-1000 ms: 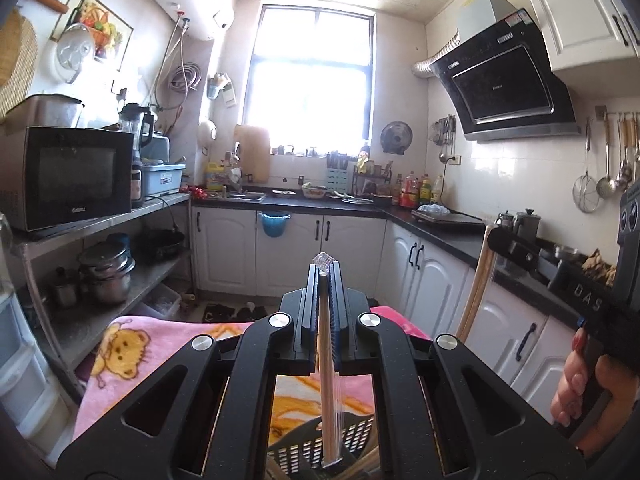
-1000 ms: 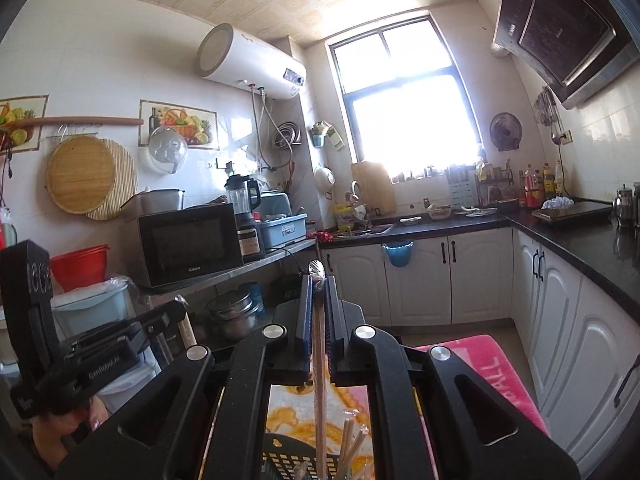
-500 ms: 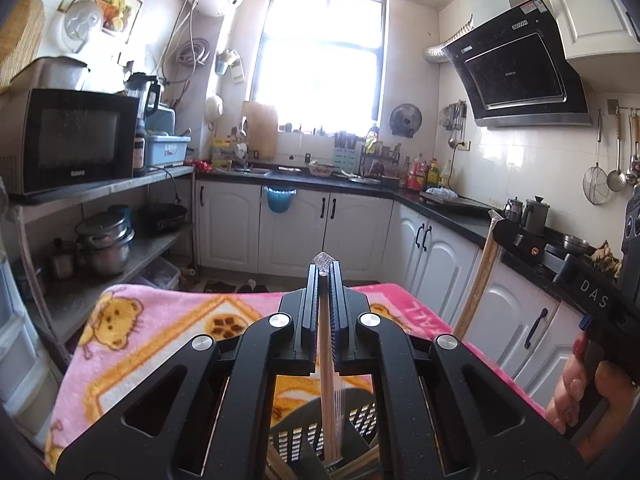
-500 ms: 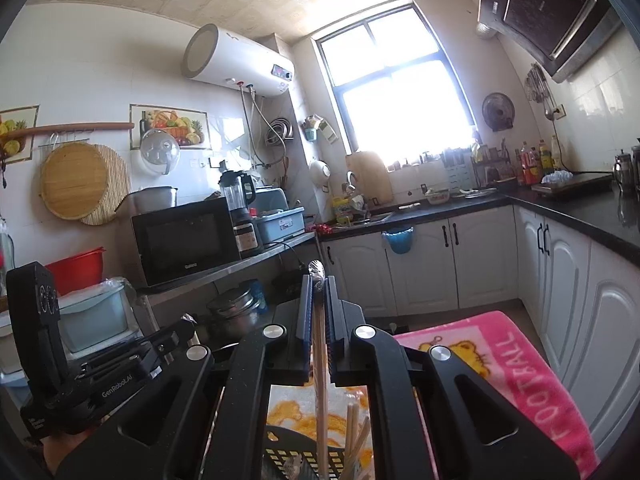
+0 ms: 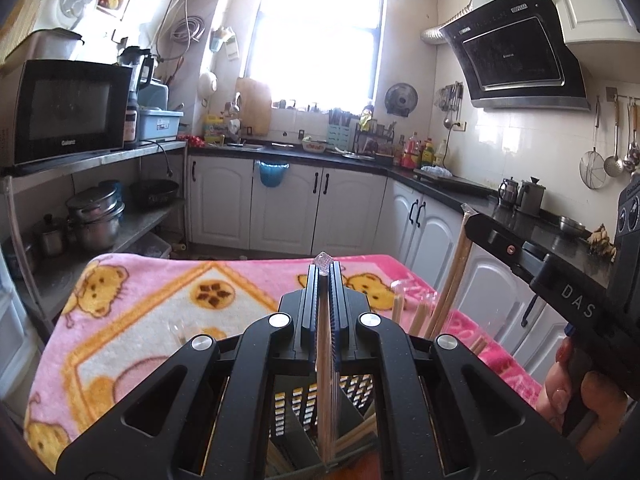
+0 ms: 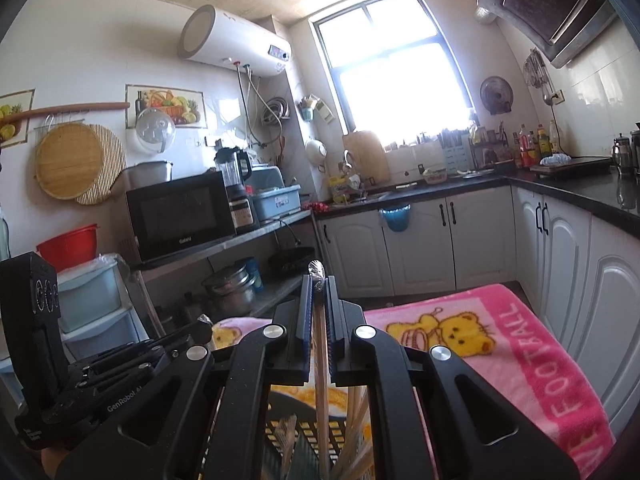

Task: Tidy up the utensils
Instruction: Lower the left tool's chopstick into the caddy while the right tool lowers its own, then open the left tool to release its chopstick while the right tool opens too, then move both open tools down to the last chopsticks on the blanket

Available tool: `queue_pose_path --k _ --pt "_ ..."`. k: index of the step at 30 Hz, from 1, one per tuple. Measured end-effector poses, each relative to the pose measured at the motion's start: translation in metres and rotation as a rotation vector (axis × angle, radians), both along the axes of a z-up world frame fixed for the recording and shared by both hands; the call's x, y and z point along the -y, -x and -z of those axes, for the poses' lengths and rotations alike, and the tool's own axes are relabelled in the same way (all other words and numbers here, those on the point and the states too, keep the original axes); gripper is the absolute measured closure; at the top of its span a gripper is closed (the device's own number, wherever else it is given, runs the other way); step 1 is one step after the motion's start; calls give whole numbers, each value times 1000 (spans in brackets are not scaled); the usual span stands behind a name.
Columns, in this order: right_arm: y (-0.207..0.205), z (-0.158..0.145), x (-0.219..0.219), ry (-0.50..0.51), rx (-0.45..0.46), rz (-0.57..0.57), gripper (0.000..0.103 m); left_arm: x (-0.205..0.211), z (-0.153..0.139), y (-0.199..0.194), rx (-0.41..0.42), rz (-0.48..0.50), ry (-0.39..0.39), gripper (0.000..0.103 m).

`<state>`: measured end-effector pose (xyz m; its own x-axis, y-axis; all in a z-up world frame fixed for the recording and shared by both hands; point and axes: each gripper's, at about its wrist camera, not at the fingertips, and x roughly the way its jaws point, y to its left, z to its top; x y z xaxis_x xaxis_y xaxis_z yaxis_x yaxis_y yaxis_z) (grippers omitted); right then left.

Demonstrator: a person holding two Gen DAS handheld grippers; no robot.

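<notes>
Left gripper [image 5: 325, 280], right gripper [image 6: 319, 284]: each clamps chopsticks [image 5: 326, 380] | pink blanket [image 5: 160, 304] | kitchen

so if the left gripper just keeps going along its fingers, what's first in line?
Likely the pink bear blanket beyond the left gripper, which is shut on wrapped chopsticks. Past its far edge come white cabinet doors; depth unclear.

Both tools, left [image 5: 325, 280] and right [image 6: 319, 286], are matt black plastic with shiny metal screws. Each pinches pale wooden chopsticks [image 5: 325, 380] in clear glossy wrap. The basket [image 5: 356, 394] is dark perforated plastic. The blanket [image 5: 152, 320] on the worktop is fuzzy pink cloth.
</notes>
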<state>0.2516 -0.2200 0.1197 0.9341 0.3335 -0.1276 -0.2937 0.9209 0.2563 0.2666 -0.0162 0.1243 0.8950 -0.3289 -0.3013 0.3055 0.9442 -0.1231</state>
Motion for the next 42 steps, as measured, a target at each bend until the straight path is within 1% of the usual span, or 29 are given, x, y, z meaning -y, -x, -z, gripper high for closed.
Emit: queue_pose_path --k 4,8,13,16,17,18,19,21,23,25,26,27,28,29,30,31,33,35,37,39,42 --pt "5 5 1 -7 -14 0 96 2 5 4 -7 5 1 100" --pt "10 12 2 13 -52 4 96 1 10 7 -21 0 6 100" --pt "13 20 6 29 -124 16 88 -2 16 9 -63 -11 14 100" --pt "16 23 8 34 -144 13 84 -4 17 12 -75 -14 20 100" --pt "18 23 9 36 -148 13 82 -5 18 13 -82 -14 21 98" --pt "19 24 10 38 -154 12 78 -7 18 14 -90 -14 23 93" --pt "21 24 11 36 -157 11 75 -9 18 16 -99 -14 27 90" --pt "25 23 13 37 -164 5 73 -12 18 19 -106 -19 34 76" --pt "29 23 13 49 -167 3 70 -14 19 24 -113 -22 32 69" --pt "33 23 14 53 -175 -5 59 -16 19 28 -118 -21 35 64" --pt "35 23 15 52 -178 -7 56 -17 18 30 -119 -21 36 57" --pt "37 23 15 53 -184 -8 52 -17 18 33 -120 -21 35 53" --pt "39 24 15 58 -188 -8 52 -18 18 36 -121 -23 33 52" --pt "41 24 15 64 -193 -10 52 -18 18 38 -122 -26 33 48" --pt "43 25 15 67 -196 -12 52 -19 18 40 -122 -30 35 41" --pt "45 26 15 70 -201 -15 50 -21 18 43 -123 -37 40 38" --pt "49 29 17 73 -212 -16 48 -23 19 49 -121 -49 50 25" --pt "54 31 18 73 -219 -16 46 -26 20 53 -122 -58 57 15" --pt "57 33 19 75 -226 -17 44 -28 22 57 -130 -61 65 11" --pt "60 34 20 78 -233 -19 43 -30 23 59 -136 -62 68 10" --pt "66 38 19 89 -237 -20 42 -30 26 63 -147 -65 51 10"
